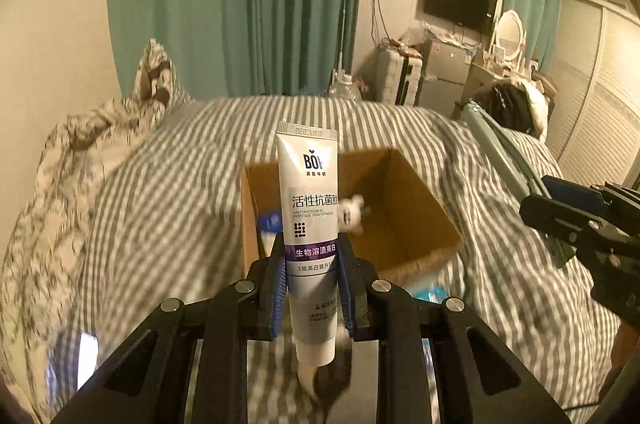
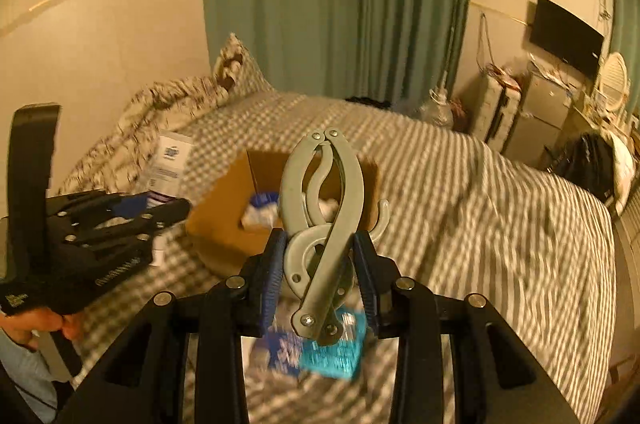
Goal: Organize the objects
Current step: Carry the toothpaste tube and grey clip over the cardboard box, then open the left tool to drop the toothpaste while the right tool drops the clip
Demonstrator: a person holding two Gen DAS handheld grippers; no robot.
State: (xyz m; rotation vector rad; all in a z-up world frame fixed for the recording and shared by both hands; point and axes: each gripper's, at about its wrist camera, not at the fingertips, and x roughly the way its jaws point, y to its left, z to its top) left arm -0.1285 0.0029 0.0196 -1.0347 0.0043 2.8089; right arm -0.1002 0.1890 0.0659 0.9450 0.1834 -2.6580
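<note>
The left claw point(image 1: 313, 288) grips a white-and-purple toothpaste tube point(image 1: 309, 220) upright above the cardboard box point(image 1: 416, 220) on the striped bed point(image 1: 168, 191). The right claw point(image 2: 320, 280) clamps grey folding clamps point(image 2: 320, 220). The box holds blurred items, perhaps a blue-capped bottle point(image 1: 271, 224).

A bed point(image 1: 500, 264) covered by a grey-and-white striped sheet carries everything. An open cardboard box point(image 1: 416, 224) sits directly on the sheet near the middle of the bed. On the near side of the box, just beside its front wall, a teal packet point(image 2: 340, 348) lies flat next to a blue-and-white packet point(image 2: 284, 348). Left of the box, a crumpled patterned duvet point(image 1: 60, 183) is heaped along the wall, with a patterned pillow point(image 1: 156, 71) beyond it.
</note>
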